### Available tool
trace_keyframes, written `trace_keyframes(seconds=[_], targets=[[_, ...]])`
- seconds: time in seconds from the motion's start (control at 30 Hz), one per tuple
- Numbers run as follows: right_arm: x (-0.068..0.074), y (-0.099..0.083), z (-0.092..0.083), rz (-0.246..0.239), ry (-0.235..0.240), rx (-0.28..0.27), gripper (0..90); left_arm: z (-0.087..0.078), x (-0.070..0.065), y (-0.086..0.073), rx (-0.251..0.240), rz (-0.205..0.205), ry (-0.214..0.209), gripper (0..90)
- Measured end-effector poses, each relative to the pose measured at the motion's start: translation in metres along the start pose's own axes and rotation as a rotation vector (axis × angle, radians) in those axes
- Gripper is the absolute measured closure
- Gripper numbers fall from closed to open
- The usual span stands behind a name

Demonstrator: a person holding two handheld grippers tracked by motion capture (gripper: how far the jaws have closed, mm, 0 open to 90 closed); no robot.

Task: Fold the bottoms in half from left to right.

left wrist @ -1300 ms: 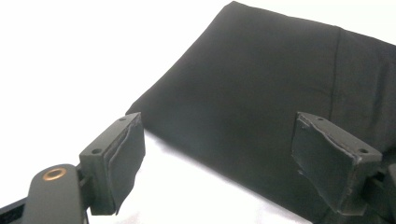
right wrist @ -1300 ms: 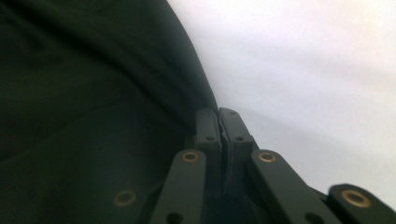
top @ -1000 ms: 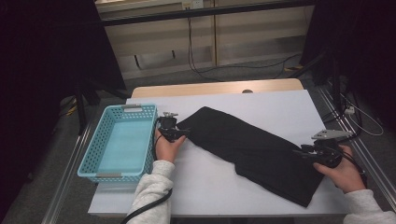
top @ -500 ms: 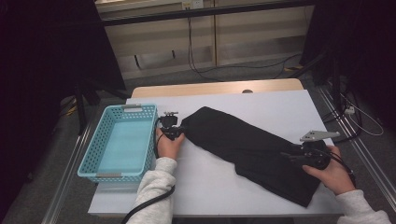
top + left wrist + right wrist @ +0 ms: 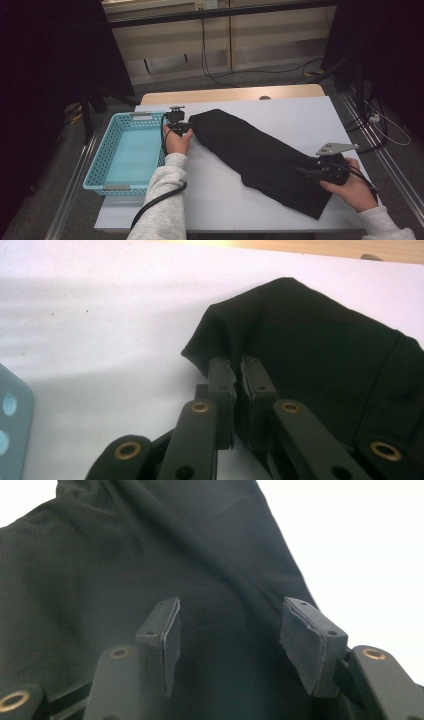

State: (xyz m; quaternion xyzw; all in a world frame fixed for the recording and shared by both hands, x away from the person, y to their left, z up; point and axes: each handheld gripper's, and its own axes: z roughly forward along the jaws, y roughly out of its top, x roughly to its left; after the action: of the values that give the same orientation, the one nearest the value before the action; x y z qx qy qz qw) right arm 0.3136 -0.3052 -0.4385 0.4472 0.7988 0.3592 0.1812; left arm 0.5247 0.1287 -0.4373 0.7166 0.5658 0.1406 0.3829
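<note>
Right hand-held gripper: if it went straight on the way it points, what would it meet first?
Probably the black cloth: the right hand-held gripper has open jaws aimed at it, though the gap is hard to judge.

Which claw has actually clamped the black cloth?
The left claw, by the blue basket, pinches the black cloth at its corner; the right claw stands open over it.

- White bench (image 5: 240, 200), pale wooden strip along its far edge.
- Black garment (image 5: 260, 155) stretched diagonally across it.
- Light-blue basket (image 5: 100, 172) at the left edge.
</note>
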Motion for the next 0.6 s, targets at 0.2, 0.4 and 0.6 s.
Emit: trace_keyframes(seconds=[0.2,0.4,0.6], targets=[[-0.027,-0.011,-0.013,0.081,-0.094,0.009,45.6,0.003,0.000,-0.004,0.009,0.007,-0.020,81.7],[-0.043,-0.021,-0.016,0.134,-0.125,0.035,53.5,0.005,0.000,-0.009,0.038,0.011,-0.037,65.4],[-0.046,-0.028,-0.012,0.166,-0.090,0.085,77.5,0.003,0.002,-0.011,0.024,0.016,-0.015,43.2]])
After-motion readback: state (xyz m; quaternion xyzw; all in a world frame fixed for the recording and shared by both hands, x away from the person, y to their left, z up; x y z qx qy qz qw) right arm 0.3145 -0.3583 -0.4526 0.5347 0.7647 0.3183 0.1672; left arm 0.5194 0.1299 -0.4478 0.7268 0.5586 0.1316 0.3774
